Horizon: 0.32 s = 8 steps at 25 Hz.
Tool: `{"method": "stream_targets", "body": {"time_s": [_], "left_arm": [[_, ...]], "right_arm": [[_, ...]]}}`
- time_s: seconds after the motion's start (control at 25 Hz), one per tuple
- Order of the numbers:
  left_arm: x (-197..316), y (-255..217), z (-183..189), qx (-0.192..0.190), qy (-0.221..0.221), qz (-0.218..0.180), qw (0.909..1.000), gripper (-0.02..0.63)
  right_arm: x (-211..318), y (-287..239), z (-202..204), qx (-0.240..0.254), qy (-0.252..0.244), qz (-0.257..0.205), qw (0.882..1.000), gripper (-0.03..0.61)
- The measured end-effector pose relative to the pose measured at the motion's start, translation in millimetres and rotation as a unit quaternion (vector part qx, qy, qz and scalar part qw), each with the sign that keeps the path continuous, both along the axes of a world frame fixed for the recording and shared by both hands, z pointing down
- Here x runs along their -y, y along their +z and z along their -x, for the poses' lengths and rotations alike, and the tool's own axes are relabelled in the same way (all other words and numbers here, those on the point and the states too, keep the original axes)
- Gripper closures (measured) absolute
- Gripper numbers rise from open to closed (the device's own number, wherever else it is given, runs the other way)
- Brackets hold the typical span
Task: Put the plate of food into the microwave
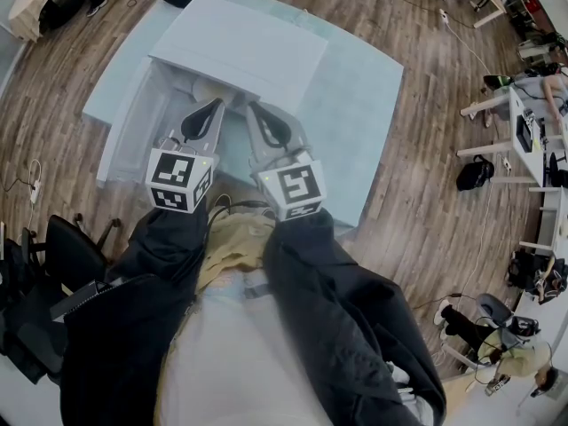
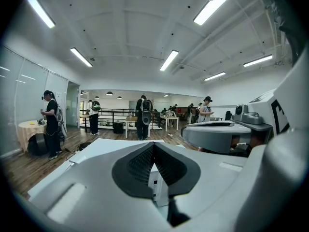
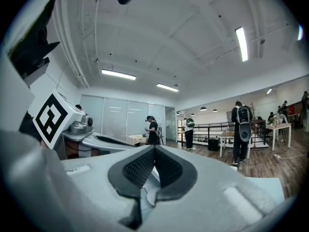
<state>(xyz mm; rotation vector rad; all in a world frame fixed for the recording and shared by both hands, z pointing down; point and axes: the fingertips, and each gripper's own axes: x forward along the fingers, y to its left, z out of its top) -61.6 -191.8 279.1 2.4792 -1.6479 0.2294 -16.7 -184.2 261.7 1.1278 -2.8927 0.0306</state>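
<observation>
The microwave [image 1: 244, 47] is a white box standing on the pale blue worktop [image 1: 355, 105], with what looks like its door [image 1: 124, 136] swung open to the left. At its open front a pale round rim, apparently the plate [image 1: 211, 91], just shows; I can't make out any food.
</observation>
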Motion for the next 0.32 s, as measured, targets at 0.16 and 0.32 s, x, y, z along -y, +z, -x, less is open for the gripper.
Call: {"method": "stream_targets", "body": {"time_s": [0.16, 0.32], "left_arm": [[-4.8, 2.1, -2.0, -0.002, -0.002, 0.004, 1.0000, 0.614], [-5.3, 2.9, -4.3, -0.003, -0.004, 0.004, 1.0000, 0.614]], "right_arm": [[-4.7, 1.5, -2.4, -0.001, -0.001, 0.002, 1.000, 0.581], [-5.7, 3.2, -5.1, -0.004, -0.004, 0.002, 1.000, 0.581]]}}
